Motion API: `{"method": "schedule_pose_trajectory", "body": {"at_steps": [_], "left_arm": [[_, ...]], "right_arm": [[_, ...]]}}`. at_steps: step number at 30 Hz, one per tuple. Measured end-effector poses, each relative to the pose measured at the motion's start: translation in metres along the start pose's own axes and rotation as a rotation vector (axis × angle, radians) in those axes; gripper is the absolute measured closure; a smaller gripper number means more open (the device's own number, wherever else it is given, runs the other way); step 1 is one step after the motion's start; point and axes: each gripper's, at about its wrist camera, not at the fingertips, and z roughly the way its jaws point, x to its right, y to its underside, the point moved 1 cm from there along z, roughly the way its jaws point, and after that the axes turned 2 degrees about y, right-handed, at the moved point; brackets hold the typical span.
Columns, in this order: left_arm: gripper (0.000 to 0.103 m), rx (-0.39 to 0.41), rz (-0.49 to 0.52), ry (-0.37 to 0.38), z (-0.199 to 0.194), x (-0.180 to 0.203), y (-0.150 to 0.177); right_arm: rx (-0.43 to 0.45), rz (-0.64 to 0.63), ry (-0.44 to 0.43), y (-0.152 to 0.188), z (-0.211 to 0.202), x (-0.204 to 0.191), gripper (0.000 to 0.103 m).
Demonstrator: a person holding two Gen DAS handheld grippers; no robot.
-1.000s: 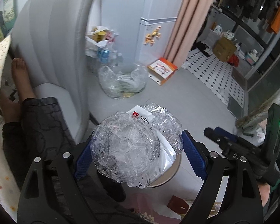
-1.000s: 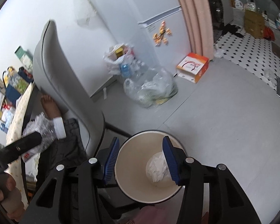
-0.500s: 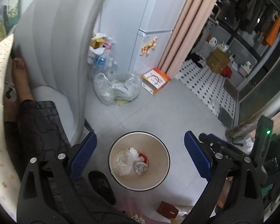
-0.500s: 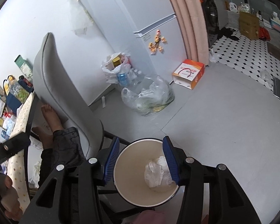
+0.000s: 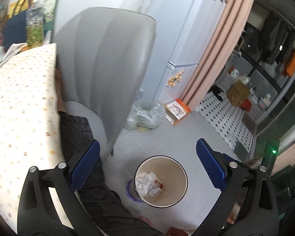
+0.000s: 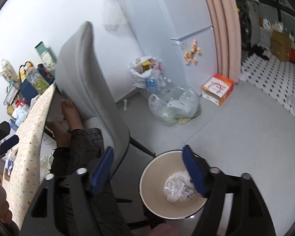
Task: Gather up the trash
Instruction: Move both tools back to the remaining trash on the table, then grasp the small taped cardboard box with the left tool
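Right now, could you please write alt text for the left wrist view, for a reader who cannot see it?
The opening left gripper, holding nothing, hangs above a round cream waste bin on grey floor, with crumpled clear plastic wrapping inside. A grey chair back rises behind; a dotted cream tablecloth fills the left.

The bin (image 5: 182, 179) is showing cream inside, holding white crumpled trash (image 5: 149, 183); the bench cloth (image 5: 19, 106) is displaying cream with small coloured dots; the chair (image 5: 108, 63) is looking pale grey; the curtain (image 5: 222, 45) is hanging pink; the box (image 6: 218, 87) is showing orange and white.
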Motion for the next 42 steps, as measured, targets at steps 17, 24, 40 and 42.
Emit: {"method": "schedule_pose_trajectory", "body": {"at_steps": [17,24,40,42], "left_arm": [[0.006,0.136,-0.115,-0.083,-0.094,-0.092,0.006],[0.006,0.190,-0.170,-0.122,-0.127,-0.129,0.010],[0.006,0.267,-0.337,-0.277,-0.193,-0.232,0.032],[0.006,0.268,-0.366,-0.295,-0.198,-0.245,0.036]], "right_arm": [[0.066,-0.179,-0.084,-0.007,-0.038,-0.116,0.008],[0.073,-0.237,-0.122,-0.003,-0.049,-0.157,0.008],[0.058,-0.374,-0.252,0.011,-0.055,-0.253,0.008],[0.056,-0.383,-0.267,0.012,-0.055,-0.262,0.008]]}}
